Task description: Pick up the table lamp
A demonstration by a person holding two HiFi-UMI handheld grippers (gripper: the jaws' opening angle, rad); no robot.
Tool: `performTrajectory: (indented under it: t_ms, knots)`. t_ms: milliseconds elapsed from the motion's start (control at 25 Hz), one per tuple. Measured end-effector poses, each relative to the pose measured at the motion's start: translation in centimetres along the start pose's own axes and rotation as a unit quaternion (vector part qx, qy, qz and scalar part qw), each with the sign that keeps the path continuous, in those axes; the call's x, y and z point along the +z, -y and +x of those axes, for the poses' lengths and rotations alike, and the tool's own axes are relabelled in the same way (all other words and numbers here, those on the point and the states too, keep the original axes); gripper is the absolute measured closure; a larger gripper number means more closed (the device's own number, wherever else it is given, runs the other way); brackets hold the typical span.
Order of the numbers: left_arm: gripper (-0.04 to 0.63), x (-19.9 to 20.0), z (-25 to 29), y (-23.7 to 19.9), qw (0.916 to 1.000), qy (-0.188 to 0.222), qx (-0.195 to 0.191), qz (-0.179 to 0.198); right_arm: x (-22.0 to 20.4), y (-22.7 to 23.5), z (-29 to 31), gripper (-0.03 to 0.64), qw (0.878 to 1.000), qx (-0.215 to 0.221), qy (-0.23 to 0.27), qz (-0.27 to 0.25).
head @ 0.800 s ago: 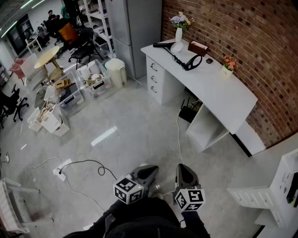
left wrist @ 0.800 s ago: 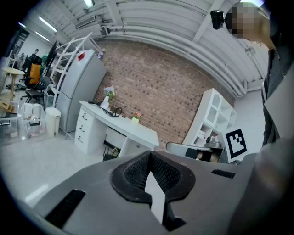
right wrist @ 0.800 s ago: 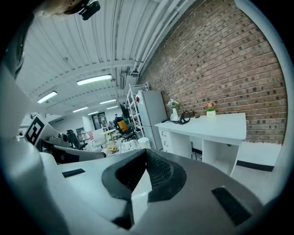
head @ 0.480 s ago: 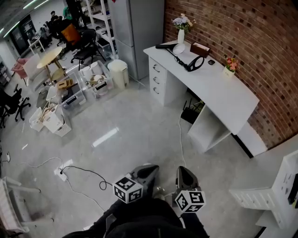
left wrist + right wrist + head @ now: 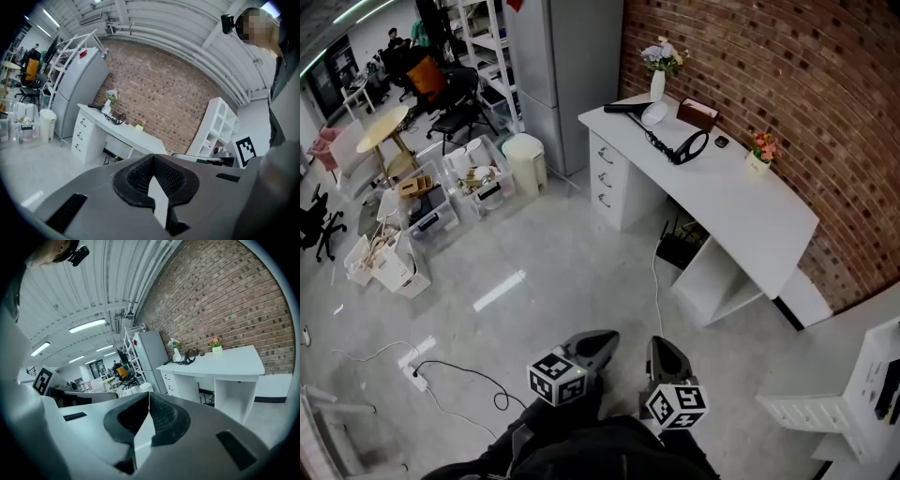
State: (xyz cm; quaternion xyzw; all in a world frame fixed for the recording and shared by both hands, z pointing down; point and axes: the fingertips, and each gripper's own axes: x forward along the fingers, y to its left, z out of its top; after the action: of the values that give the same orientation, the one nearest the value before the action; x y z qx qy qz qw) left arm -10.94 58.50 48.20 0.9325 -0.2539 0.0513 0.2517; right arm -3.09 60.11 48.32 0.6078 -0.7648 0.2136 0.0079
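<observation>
The table lamp point(image 5: 680, 145) is black, with a ring-shaped head, and lies folded on the white desk point(image 5: 741, 202) against the brick wall, far ahead of both grippers. It also shows small in the left gripper view as the lamp point(image 5: 118, 118) and in the right gripper view as the lamp point(image 5: 189, 356). My left gripper point(image 5: 604, 338) and right gripper point(image 5: 660, 346) sit side by side at the bottom of the head view, over the floor. Both are shut with nothing between the jaws, seen closed in left gripper point(image 5: 152, 161) and right gripper point(image 5: 148, 397).
On the desk stand a white vase of flowers point(image 5: 658, 82), a brown box point(image 5: 697, 113) and a small flower pot point(image 5: 758, 155). A grey cabinet point(image 5: 562, 66), a bin point(image 5: 525, 159) and storage boxes point(image 5: 441, 192) lie left. A cable point(image 5: 459, 375) crosses the floor; white shelving point(image 5: 853, 394) stands right.
The head view has advanced a little toward the desk; the floor cable and power strip have slid down in the picture. Both grippers stay shut and in the same place in the view.
</observation>
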Motion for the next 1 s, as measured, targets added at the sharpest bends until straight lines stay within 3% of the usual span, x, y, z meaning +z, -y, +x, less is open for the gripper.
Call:
performTrajectory:
  t_ms: [400, 1000]
  knots:
    - [0.588, 7.0, 4.3, -7.7, 0.9998, 0.012, -0.014, 0.000, 5.2, 1.6, 9.1, 0.606, 0.999, -0.029, 0.027, 0.004]
    - [0.588, 10.0, 5.0, -14.5, 0.9999, 0.004, -0.016, 0.004, 5.9, -0.8, 17.3, 0.606, 0.999, -0.034, 0.023, 0.009]
